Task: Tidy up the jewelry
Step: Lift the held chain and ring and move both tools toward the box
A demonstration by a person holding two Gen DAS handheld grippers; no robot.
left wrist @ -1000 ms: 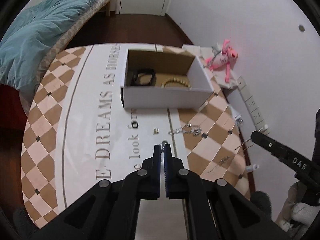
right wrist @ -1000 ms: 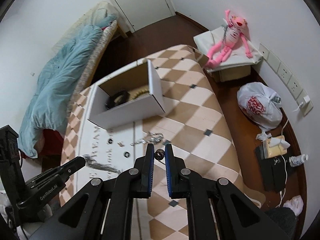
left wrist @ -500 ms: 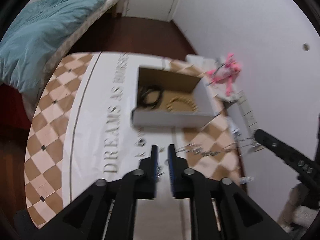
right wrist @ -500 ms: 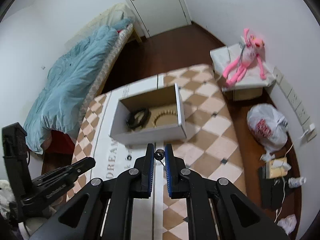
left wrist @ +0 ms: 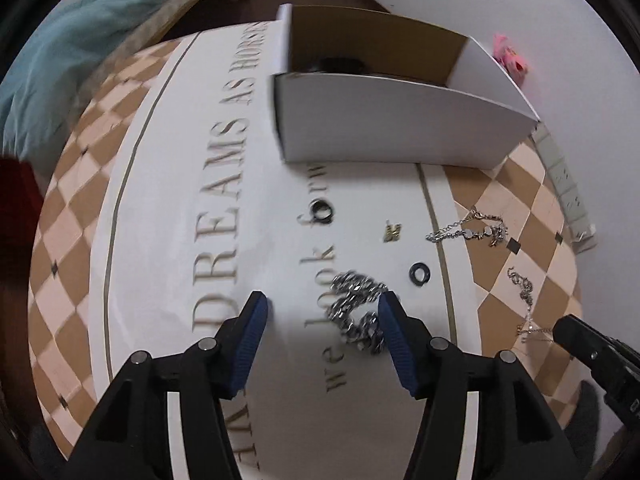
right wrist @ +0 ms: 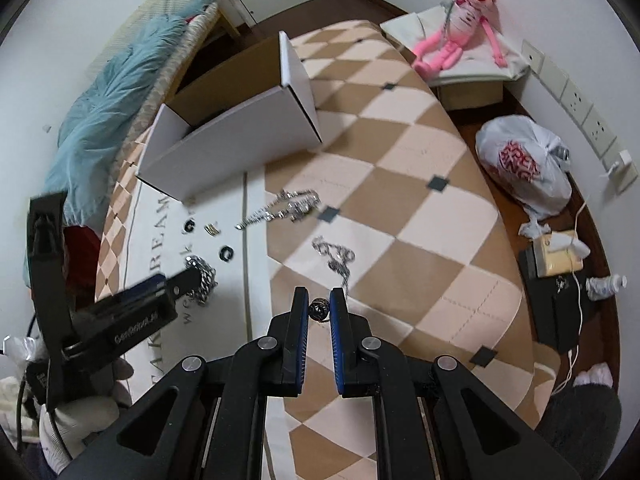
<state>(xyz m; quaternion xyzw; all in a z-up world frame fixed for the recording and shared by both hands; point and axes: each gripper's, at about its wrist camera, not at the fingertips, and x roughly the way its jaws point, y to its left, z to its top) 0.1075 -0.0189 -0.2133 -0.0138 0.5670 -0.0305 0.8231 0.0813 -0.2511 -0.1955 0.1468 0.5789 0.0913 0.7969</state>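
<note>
Left wrist view is showing my left claw [left wrist: 322, 304] spreading apart: its jaws have just been opening, and the chunky silver chain [left wrist: 357, 312] is lying heaped on the counter [left wrist: 160, 208] between them, touching or just beside the right pad, no longer gripped. A second ago that claw was pressed together higher up, with the chain strung between my two claws; now I am seeing the counter much closer and the white box [left wrist: 384, 120] looming large ahead. I am judging this as a release, so the chain is going back onto the counter rather than into the box. My right claw [right wrist: 319, 309] is pinching a small dark bead-like charm [right wrist: 319, 309], as before. Thinner chains [right wrist: 296, 206], two black rings [left wrist: 420, 274] and a tiny gold piece [left wrist: 391, 232] are waiting nearby.
</note>
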